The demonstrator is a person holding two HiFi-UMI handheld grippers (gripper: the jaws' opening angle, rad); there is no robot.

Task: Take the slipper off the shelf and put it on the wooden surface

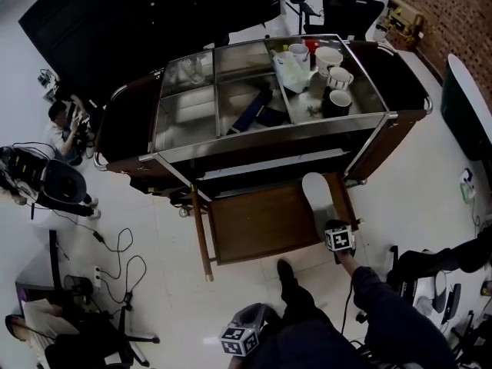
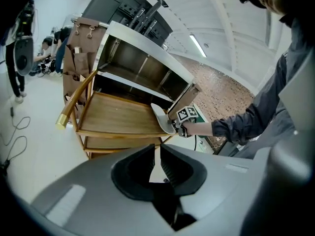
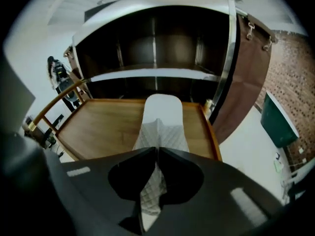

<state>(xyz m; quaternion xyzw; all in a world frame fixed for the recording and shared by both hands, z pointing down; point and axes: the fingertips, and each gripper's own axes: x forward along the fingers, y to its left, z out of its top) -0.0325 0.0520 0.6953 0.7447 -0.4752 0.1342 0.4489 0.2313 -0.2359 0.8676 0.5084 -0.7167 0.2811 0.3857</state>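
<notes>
Right tool pinches slipper at frame centre by its quilted upper: light, soft, floppy; sole edge likely holds firmer.

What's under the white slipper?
The wooden surface lies under the slipper, which the right tongs pinch by its quilted top. The wood directly beneath it is covered, so whether the sole touches down cannot be seen.
</notes>
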